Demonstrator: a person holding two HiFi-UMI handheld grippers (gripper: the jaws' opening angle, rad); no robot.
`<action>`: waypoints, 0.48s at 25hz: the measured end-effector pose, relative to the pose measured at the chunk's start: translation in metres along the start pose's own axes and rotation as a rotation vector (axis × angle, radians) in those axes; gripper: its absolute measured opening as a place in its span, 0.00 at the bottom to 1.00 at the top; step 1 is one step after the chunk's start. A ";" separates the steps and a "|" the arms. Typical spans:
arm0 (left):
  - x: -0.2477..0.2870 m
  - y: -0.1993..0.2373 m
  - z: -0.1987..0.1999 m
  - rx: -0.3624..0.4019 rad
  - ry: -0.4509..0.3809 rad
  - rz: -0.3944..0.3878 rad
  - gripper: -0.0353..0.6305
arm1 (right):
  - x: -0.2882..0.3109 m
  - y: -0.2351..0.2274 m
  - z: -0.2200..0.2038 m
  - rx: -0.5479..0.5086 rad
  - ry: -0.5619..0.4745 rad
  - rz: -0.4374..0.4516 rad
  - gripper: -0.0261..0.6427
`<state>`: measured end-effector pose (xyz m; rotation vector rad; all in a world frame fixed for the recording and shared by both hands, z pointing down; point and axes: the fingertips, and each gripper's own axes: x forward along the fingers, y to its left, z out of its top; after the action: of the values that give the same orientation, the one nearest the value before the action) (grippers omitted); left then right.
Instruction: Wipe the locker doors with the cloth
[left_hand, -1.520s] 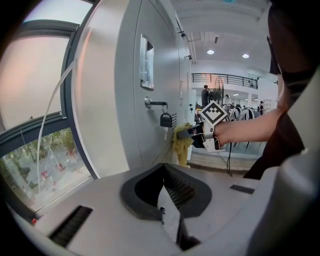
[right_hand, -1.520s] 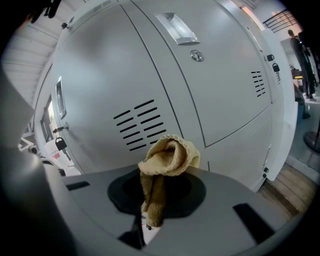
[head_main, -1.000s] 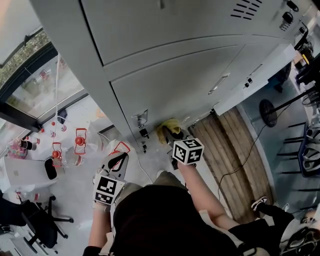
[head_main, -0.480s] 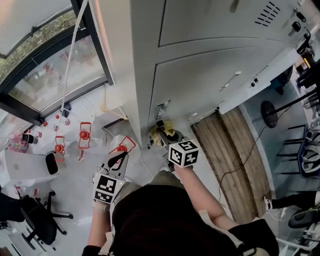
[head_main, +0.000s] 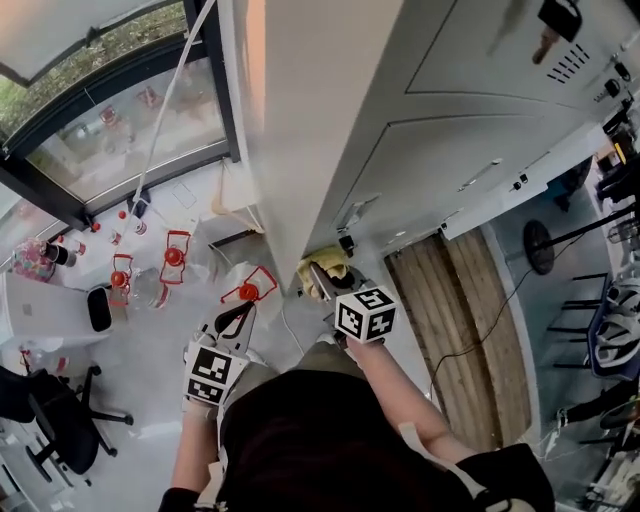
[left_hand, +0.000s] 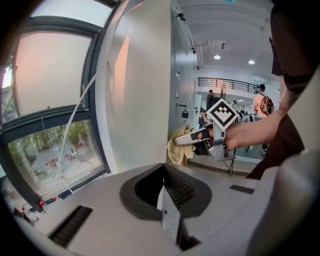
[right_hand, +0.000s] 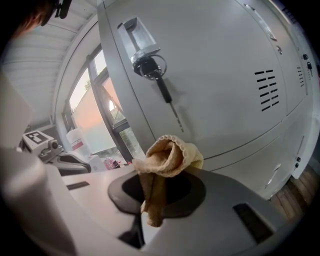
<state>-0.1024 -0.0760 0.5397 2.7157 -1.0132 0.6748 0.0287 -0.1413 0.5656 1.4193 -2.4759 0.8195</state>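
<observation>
locker corner edge stands at 12 o'clock of the right gripper; open floor lies at 9 o'clock. count: one yellow cloth, one key, two grippers. right arm extended, jaws clamped on the cloth just beside the keyed door. left gripper held low, jaws together, empty.

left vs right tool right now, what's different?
The right tool is clamped on the yellow cloth; the left tool has nothing between its jaws. The right tool is up close to the locker door, facing its key lock; the left tool is held farther back, facing the locker's plain side panel and the window. Both have their jaws closed.
</observation>
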 end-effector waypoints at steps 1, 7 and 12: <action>-0.001 0.002 -0.001 -0.008 -0.004 0.007 0.07 | 0.000 0.004 0.000 -0.009 0.005 0.013 0.12; -0.013 0.011 0.005 -0.060 -0.070 0.050 0.06 | 0.003 0.044 0.010 -0.073 0.009 0.118 0.12; -0.024 0.015 0.011 -0.086 -0.117 0.084 0.07 | -0.001 0.071 0.024 -0.105 -0.017 0.186 0.12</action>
<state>-0.1246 -0.0771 0.5185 2.6768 -1.1609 0.4784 -0.0274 -0.1255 0.5183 1.1809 -2.6509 0.6997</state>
